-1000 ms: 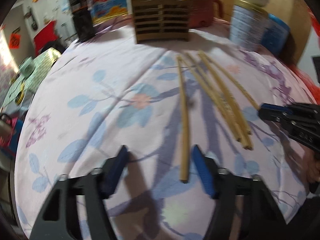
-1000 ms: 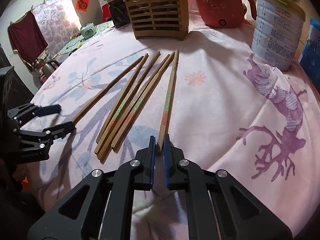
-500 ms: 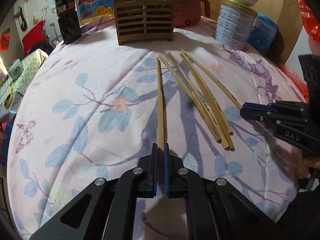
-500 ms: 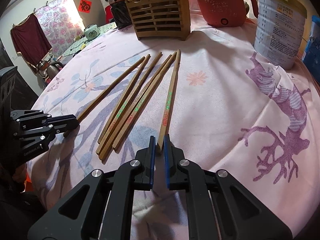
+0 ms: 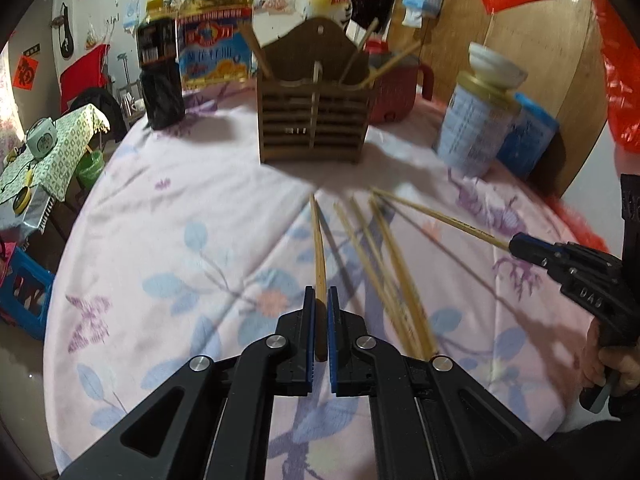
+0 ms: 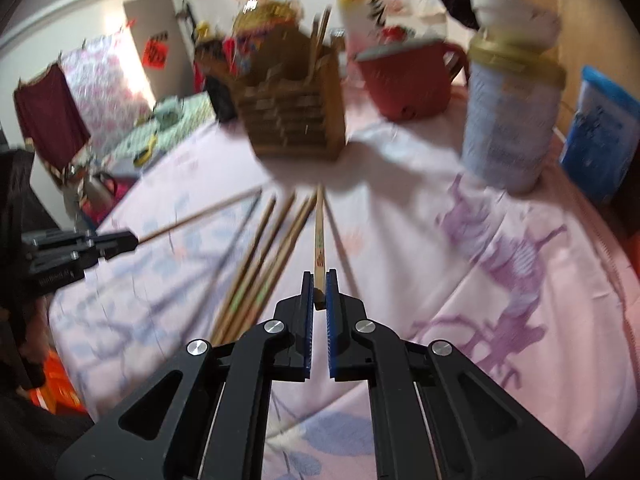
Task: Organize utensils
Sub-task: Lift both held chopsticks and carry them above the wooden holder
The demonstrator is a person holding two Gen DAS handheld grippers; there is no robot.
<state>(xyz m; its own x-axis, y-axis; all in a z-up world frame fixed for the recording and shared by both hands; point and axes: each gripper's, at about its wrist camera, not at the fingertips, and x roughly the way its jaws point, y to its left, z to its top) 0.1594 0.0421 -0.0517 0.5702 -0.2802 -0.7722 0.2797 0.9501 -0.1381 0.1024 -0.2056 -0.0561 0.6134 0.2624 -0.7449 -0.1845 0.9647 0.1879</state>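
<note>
My left gripper [image 5: 319, 300] is shut on one wooden chopstick [image 5: 319, 248] and holds it above the cloth, tip toward the wooden utensil holder [image 5: 314, 120]. My right gripper [image 6: 319, 284] is shut on another chopstick [image 6: 319, 236], also lifted and aimed at the holder [image 6: 296, 120]. Three more chopsticks [image 5: 384, 264] lie on the flowered tablecloth [image 5: 180, 220] between the two; they also show in the right wrist view [image 6: 264, 264]. The right gripper shows in the left wrist view [image 5: 520, 245], the left gripper in the right wrist view [image 6: 128, 240]. The holder has a few chopsticks standing in it.
Behind the holder stand a dark sauce bottle [image 5: 160, 76], an oil jug [image 5: 216, 36] and a red pot [image 5: 396, 88]. A tall tin [image 5: 476, 128] with a bowl on top and a blue box [image 5: 528, 140] stand at the right. The table edge drops at left.
Both grippers have risen off the cloth with their chopsticks and moved toward the holder. The left gripper was open a second ago and closed on its chopstick.
</note>
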